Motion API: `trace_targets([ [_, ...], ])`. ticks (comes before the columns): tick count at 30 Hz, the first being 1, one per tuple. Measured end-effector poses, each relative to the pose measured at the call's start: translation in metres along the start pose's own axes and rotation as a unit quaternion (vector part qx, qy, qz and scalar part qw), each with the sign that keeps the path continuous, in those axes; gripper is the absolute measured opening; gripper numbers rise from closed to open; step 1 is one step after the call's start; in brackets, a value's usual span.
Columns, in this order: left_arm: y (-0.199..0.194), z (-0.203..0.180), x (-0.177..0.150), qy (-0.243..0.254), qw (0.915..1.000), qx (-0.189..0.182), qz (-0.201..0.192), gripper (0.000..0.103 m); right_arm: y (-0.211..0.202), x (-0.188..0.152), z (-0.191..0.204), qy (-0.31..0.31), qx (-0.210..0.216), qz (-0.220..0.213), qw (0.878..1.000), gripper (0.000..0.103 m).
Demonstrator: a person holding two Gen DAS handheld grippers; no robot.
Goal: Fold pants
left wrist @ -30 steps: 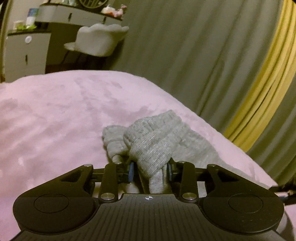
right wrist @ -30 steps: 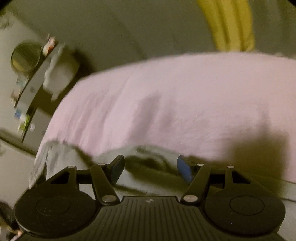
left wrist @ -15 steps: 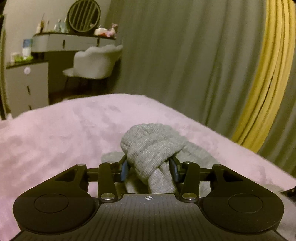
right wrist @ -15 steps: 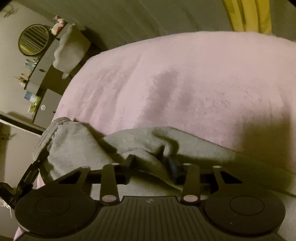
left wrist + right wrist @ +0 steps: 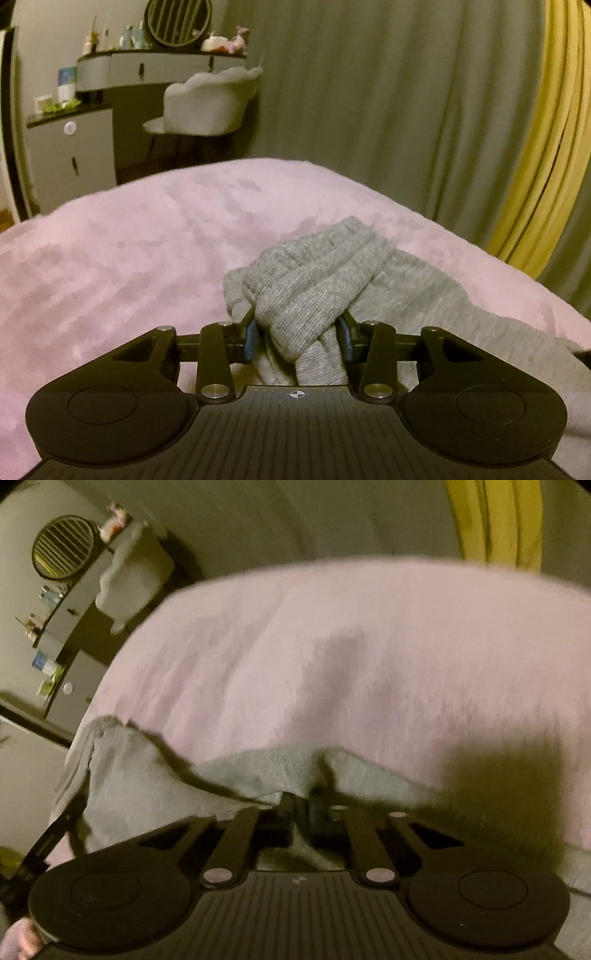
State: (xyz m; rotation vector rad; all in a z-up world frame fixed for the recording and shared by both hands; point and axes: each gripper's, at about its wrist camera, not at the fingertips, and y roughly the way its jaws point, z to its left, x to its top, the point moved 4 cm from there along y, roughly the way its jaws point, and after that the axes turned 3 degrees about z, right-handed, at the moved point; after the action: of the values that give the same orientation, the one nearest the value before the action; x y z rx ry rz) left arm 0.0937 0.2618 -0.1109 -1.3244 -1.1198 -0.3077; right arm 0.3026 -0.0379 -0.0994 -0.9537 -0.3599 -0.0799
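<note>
Since earlier: right gripper [image 5: 301, 808] closed onto grey pants [image 5: 314, 291] on pink bed [image 5: 129, 258]; left gripper [image 5: 297, 334] pinching bunched ribbed band. Grasp stage; next, lifting evenly.

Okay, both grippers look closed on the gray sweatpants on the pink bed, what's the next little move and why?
Probably lift both ends together and draw them apart to pull the cloth taut. The left gripper pinches a bunched ribbed end of the gray sweatpants, and the right gripper has its jaws shut on a fabric edge. Between them the pants lie rumpled on the pink blanket, so they need straightening before any fold.
</note>
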Motion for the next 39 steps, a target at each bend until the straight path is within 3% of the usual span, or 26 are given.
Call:
trace_targets([
  [3, -0.014, -0.003, 0.008, -0.002, 0.9996, -0.007, -0.026, 0.041, -0.014, 0.003, 0.018, -0.056, -0.056, -0.076, 0.994, 0.006],
  [6, -0.022, -0.005, 0.012, 0.009, 0.9979, -0.015, -0.063, 0.042, -0.031, 0.006, 0.025, -0.072, -0.088, -0.145, 0.983, 0.005],
  [8, -0.008, -0.003, 0.007, 0.019, 0.9989, 0.005, -0.042, 0.045, -0.040, 0.005, 0.030, -0.110, -0.136, -0.207, 0.962, 0.000],
  [9, 0.001, 0.000, 0.002, 0.012, 0.9997, 0.009, -0.022, 0.045, -0.041, 0.007, 0.027, -0.120, -0.182, -0.232, 0.948, 0.000],
  [10, 0.007, 0.004, -0.002, 0.001, 0.9999, 0.009, -0.009, 0.050, -0.037, 0.013, 0.016, -0.110, -0.207, -0.223, 0.946, 0.000],
  [11, 0.009, 0.007, -0.005, -0.007, 0.9999, 0.008, -0.007, 0.051, -0.030, 0.018, 0.002, -0.072, -0.185, -0.184, 0.963, 0.000],
  [12, 0.007, 0.008, -0.005, -0.010, 0.9999, 0.004, -0.011, 0.052, -0.030, 0.018, -0.008, -0.041, -0.168, -0.170, 0.970, 0.000],
  [15, 0.002, 0.010, 0.002, -0.024, 0.9994, 0.003, -0.024, 0.062, -0.046, 0.011, -0.013, -0.026, -0.097, -0.163, 0.982, 0.002],
  [18, 0.007, 0.010, -0.004, -0.029, 0.9995, 0.009, -0.011, 0.058, -0.048, 0.008, -0.007, -0.005, -0.023, -0.124, 0.992, 0.002],
  [20, 0.004, 0.009, -0.004, -0.031, 0.9994, 0.005, -0.014, 0.056, -0.036, 0.007, -0.002, 0.006, -0.012, -0.080, 0.997, 0.002],
  [23, 0.001, 0.012, -0.003, -0.044, 0.9989, 0.003, -0.018, 0.054, -0.006, 0.009, 0.003, -0.003, -0.029, -0.017, 0.999, 0.002],
  [24, 0.001, 0.010, -0.004, -0.043, 0.9988, 0.007, -0.020, 0.054, 0.007, 0.010, 0.003, -0.004, -0.045, -0.012, 0.999, 0.001],
  [27, -0.004, -0.003, -0.005, 0.003, 0.9985, 0.034, -0.043, 0.054, 0.028, 0.031, -0.002, -0.048, -0.121, -0.081, 0.988, 0.000],
  [28, -0.006, -0.007, -0.005, 0.025, 0.9974, 0.046, -0.050, 0.058, 0.029, 0.033, -0.003, -0.033, -0.118, -0.083, 0.989, 0.000],
  [29, -0.007, -0.008, -0.005, 0.035, 0.9962, 0.058, -0.055, 0.071, 0.023, 0.035, -0.001, -0.015, -0.108, -0.093, 0.990, 0.000],
  [31, -0.005, 0.000, -0.004, 0.015, 0.9951, 0.078, -0.058, 0.086, -0.004, 0.029, 0.010, -0.050, -0.100, -0.151, 0.982, 0.002],
  [33, -0.001, 0.012, -0.004, -0.031, 0.9968, 0.059, -0.044, 0.088, -0.028, 0.014, 0.018, -0.079, -0.086, -0.175, 0.978, 0.005],
  [35, 0.000, 0.016, -0.004, -0.065, 0.9960, 0.049, -0.036, 0.089, -0.038, -0.004, 0.019, -0.069, -0.025, -0.145, 0.987, 0.005],
  [37, -0.004, 0.013, -0.004, -0.060, 0.9957, 0.059, -0.039, 0.089, -0.031, -0.028, 0.019, -0.060, 0.024, -0.086, 0.994, 0.006],
  [39, -0.013, 0.007, -0.002, -0.042, 0.9954, 0.071, -0.050, 0.092, -0.008, -0.045, 0.023, -0.080, 0.022, -0.042, 0.996, 0.008],
])
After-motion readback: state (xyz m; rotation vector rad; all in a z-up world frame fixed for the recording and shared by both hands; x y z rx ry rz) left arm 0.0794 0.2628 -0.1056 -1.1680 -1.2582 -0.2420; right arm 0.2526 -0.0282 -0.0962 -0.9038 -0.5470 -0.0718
